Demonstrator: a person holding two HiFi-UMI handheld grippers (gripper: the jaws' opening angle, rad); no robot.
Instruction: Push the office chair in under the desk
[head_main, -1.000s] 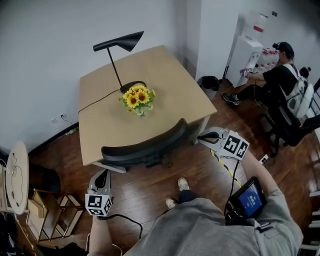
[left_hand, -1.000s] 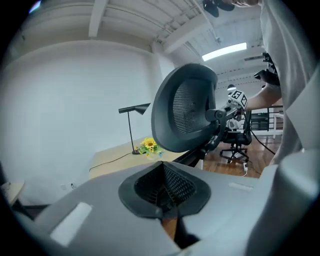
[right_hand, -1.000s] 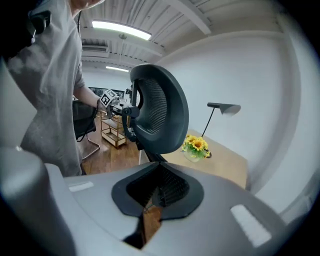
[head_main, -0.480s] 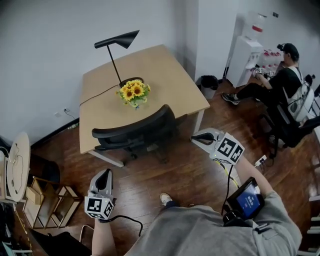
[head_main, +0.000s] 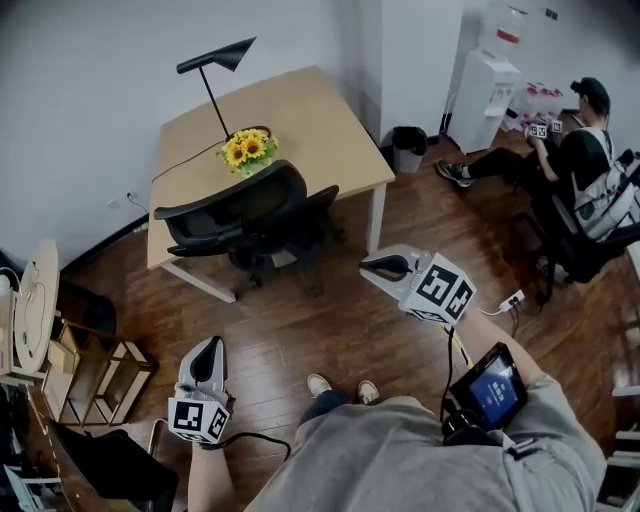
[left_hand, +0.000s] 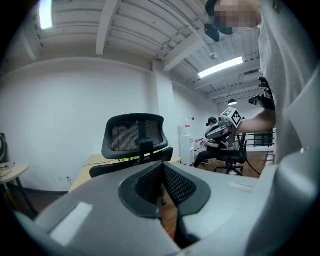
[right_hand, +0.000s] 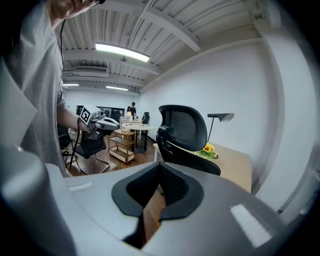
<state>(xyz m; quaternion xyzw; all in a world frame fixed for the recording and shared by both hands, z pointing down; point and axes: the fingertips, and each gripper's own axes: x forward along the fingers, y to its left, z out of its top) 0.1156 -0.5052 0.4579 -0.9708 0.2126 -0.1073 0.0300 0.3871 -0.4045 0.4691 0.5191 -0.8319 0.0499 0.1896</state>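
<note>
Wood floor (head_main: 340, 330) nearest. Left gripper (head_main: 207, 350) and right gripper (head_main: 375, 266): jaws closed together, nothing held, both well apart from office chair (head_main: 240, 212). Chair backrest sits at near edge of desk (head_main: 310, 120).

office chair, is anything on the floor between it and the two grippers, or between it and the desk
Nothing visible does. Only bare wood floor lies between the left gripper, the right gripper and the office chair. The chair's backrest stands at the desk front edge, with nothing between them.
</note>
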